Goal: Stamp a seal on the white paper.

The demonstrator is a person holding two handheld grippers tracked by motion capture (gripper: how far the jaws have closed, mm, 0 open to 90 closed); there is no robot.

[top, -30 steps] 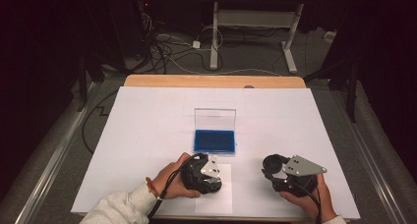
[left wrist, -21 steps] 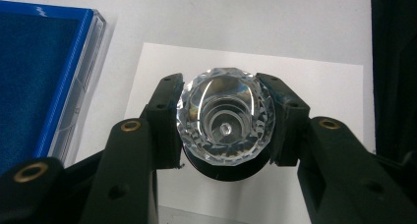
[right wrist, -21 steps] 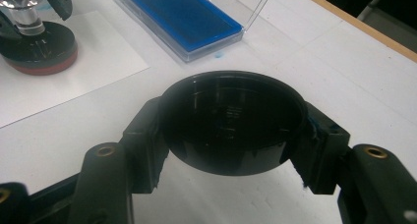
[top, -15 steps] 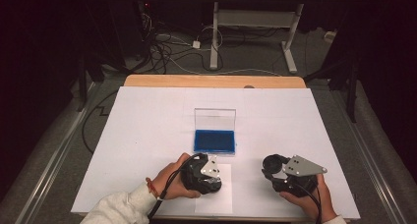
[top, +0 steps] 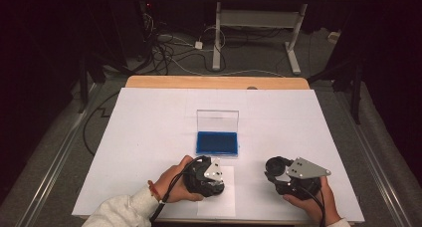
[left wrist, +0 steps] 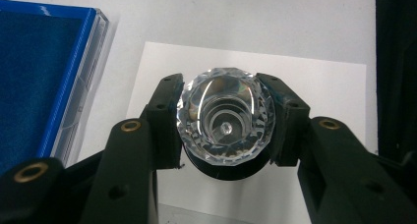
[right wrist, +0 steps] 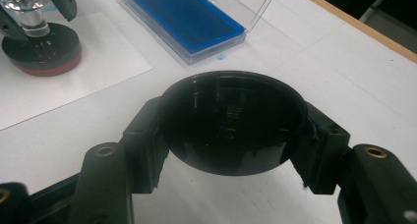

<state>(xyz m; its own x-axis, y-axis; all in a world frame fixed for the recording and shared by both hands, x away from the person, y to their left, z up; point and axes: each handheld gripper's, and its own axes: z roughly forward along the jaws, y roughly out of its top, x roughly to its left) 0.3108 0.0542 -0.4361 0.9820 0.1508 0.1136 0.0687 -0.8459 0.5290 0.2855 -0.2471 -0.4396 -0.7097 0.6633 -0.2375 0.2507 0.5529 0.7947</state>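
My left gripper [left wrist: 223, 122] is shut on a clear faceted crystal knob [left wrist: 223, 111] that stands on a round black base [left wrist: 231, 171]. In the right gripper view that base [right wrist: 42, 49] has a red underside and rests on a small white sheet [right wrist: 74, 86]. In the high view the left gripper [top: 214, 186] sits near the table's front edge, and the hand and gripper hide the knob. My right gripper [right wrist: 231, 130] is shut on a round black cap [right wrist: 231, 121], hollow side up, held just above the table. The high view shows the right gripper [top: 278, 171] at the front right.
An open case with a blue pad [top: 217, 142] lies mid-table, its clear lid [top: 217, 120] upright behind it. White paper covers the table [top: 149, 137], and a wooden edge [top: 214, 82] shows at the far side. Cables and desk legs lie on the floor beyond.
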